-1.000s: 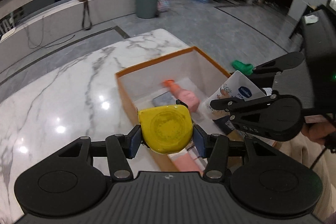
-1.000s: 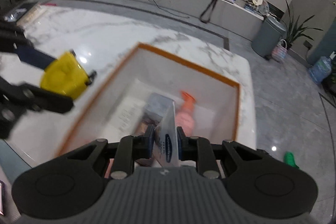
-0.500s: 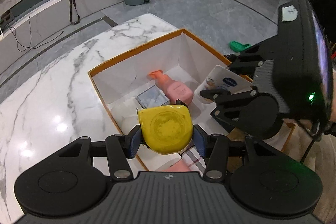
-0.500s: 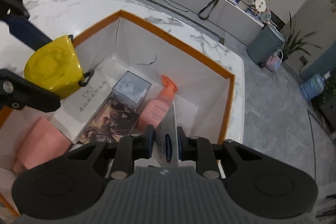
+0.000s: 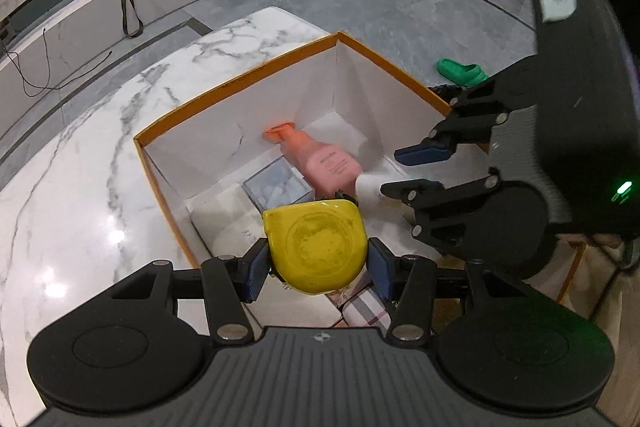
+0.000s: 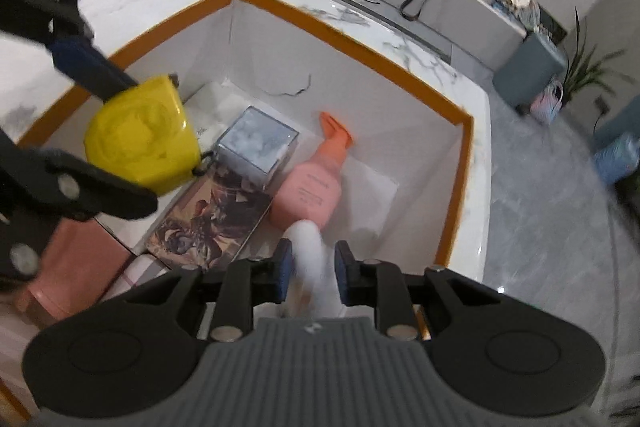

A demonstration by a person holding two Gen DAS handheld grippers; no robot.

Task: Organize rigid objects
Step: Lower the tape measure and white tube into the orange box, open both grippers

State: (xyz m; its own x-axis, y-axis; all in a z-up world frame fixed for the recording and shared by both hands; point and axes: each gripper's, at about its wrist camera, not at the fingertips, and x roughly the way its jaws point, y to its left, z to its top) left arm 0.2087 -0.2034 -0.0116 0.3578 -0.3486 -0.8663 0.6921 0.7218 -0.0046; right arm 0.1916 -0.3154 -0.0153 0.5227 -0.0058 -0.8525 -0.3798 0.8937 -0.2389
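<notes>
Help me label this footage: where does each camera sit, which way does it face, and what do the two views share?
Left wrist: on the left gripper, looking down into the orange-rimmed box; its jaws hold the yellow tape measure; the right gripper shows at right.
Right wrist: on the right gripper, looking down into the same box from the opposite side; its jaws hold a white tube.
Shared: box, tape measure, pink bottle, clear cube.

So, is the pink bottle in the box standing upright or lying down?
Lying down. The pink bottle rests on its side on the floor of the box, its orange pump pointing toward the far wall.
</notes>
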